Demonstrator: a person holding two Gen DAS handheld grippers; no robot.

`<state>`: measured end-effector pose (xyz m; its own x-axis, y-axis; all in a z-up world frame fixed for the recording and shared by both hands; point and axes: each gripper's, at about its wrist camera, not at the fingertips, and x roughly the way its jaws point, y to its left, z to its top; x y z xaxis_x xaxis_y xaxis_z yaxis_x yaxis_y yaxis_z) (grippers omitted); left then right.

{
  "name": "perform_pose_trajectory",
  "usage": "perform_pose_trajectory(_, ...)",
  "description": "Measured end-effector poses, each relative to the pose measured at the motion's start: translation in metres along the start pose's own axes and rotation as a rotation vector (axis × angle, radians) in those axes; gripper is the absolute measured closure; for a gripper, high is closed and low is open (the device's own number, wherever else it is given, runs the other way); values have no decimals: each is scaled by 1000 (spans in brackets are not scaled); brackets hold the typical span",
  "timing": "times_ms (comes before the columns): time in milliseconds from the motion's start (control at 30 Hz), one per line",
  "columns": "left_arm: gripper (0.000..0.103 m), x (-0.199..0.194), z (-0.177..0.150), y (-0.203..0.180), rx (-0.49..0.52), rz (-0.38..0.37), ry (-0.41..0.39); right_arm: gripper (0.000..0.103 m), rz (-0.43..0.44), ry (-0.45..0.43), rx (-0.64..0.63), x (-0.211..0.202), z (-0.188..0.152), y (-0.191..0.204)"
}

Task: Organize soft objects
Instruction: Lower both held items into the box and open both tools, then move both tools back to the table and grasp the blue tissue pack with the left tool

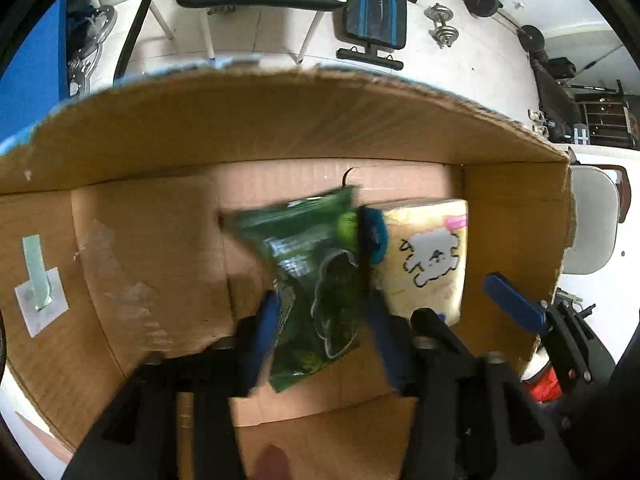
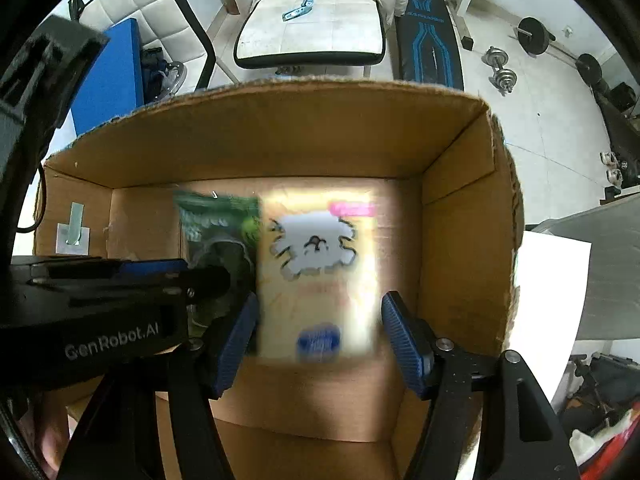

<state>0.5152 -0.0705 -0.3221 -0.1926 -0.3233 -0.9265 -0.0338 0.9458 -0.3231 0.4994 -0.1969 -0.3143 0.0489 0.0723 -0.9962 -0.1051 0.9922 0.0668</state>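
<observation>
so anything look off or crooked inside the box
The green pack sits tilted between the left claw's fingers, while the yellow pack beside it lies square. The box rim is ragged and torn.

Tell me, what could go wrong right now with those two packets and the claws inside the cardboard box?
1. The green packet and the yellow packet sit edge to edge, so the left claw could nudge the yellow one while handling the green.
2. Both claws crowd the same end of the cardboard box; the left claw lies right beside the right claw, so they might bump.
3. The yellow packet sits between the right claw's open fingers; closing hard could crumple it.
</observation>
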Motion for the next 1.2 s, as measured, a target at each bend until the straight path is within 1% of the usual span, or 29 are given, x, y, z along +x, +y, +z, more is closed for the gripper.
perform_pose_trajectory(33, 30, -5, -3, 0, 1, 1, -15, 29, 0, 2, -1, -1, 1, 1)
perform_pose_trajectory(67, 26, -11, -7, 1, 5, 3, -34, 24, -1, 1, 1, -4, 1, 0)
perform_pose_trajectory(133, 16, -20, -16, 2, 14, 7, -63, 24, 2, -4, 2, -13, -4, -1)
perform_pose_trajectory(167, 12, -25, -21, 3, 17, 15, -76, 23, 2, -4, 4, -16, -5, -2)
perform_pose_trajectory(200, 6, -31, -27, 4, 19, 34, -93, 21, 3, -8, 6, -21, -8, -1)
perform_pose_trajectory(233, 4, -36, -34, 5, 24, 47, -115, 13, 2, -11, 6, -22, -9, 0)
perform_pose_trajectory(267, 4, -42, -42, 7, 28, 59, -134, 7, 0, -19, 4, -26, -12, 1)
perform_pose_trajectory(333, 3, -54, -61, 10, 31, 89, -170, 6, -15, -36, -1, -37, -23, 5)
perform_pose_trajectory(367, 2, -58, -67, 9, 32, 94, -185, 3, -34, -49, -8, -42, -31, 8)
perform_pose_trajectory(400, 2, -66, -80, 11, 32, 112, -205, 0, -51, -58, -14, -45, -36, 10)
perform_pose_trajectory(433, 1, -70, -86, 10, 32, 126, -222, 0, -62, -66, -17, -46, -37, 12)
perform_pose_trajectory(533, 1, -89, -114, 13, 32, 160, -283, 0, -103, -109, -33, -63, -59, 19)
perform_pose_trajectory(567, 1, -93, -118, 12, 34, 167, -298, 0, -106, -128, -29, -69, -65, 21)
perform_pose_trajectory(600, 1, -99, -126, 10, 35, 175, -319, 0, -98, -158, -26, -76, -71, 22)
perform_pose_trajectory(667, 1, -109, -130, 6, 35, 192, -357, 0, -99, -199, -26, -89, -81, 26)
perform_pose_trajectory(700, 1, -115, -139, 5, 40, 197, -376, 0, -98, -211, -26, -96, -87, 27)
perform_pose_trajectory(867, 1, -140, -175, -8, 59, 242, -472, 0, -37, -254, -12, -129, -112, 33)
perform_pose_trajectory(933, 1, -146, -188, -11, 63, 248, -498, 0, -22, -273, -8, -141, -123, 35)
perform_pose_trajectory(1033, 1, -146, -220, -8, 89, 260, -501, 0, 9, -289, 2, -154, -147, 36)
perform_pose_trajectory(1100, 1, -137, -244, -2, 119, 286, -490, 0, 14, -267, -5, -154, -174, 36)
perform_pose_trajectory(1133, 1, -128, -257, 3, 142, 313, -475, 0, 12, -253, -8, -151, -183, 36)
perform_pose_trajectory(1167, 1, -112, -271, 7, 165, 346, -441, 0, 8, -222, -16, -143, -198, 36)
perform_pose_trajectory(1200, 1, -98, -281, 10, 183, 365, -407, 0, 7, -196, -14, -135, -210, 35)
